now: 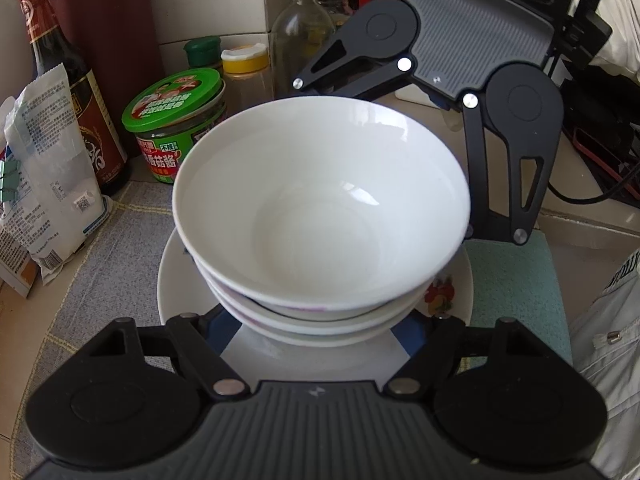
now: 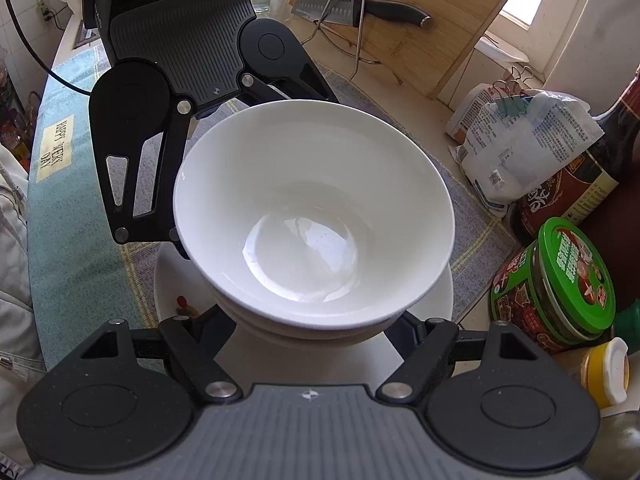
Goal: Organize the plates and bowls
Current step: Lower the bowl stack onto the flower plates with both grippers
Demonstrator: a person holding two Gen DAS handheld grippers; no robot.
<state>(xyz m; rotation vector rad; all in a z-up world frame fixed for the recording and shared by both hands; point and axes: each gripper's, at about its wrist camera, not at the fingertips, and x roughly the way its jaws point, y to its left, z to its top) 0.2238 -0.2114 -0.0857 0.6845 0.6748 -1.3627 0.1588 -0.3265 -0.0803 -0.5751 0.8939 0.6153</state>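
Observation:
A stack of white bowls [image 1: 320, 208] sits on a white plate [image 1: 176, 288] with a flower print. It also shows in the right wrist view [image 2: 312, 216], on the plate [image 2: 440, 292]. My left gripper [image 1: 320, 316] stands with its jaws spread around the base of the stack on the near side. My right gripper [image 2: 312, 320] stands the same way on the opposite side and shows across the stack in the left view [image 1: 440, 120]. Fingertips of both are hidden under the bowls; contact cannot be told.
A grey checked mat [image 1: 100, 260] lies under the plate. A green-lidded jar [image 1: 176, 120], dark sauce bottle [image 1: 72, 92], white bags [image 1: 48, 184] and clear bottle [image 1: 300, 32] crowd one side. A knife [image 2: 360, 8], cutting board and wire rack [image 2: 352, 32] stand beyond. A teal cloth [image 1: 516, 288] lies alongside.

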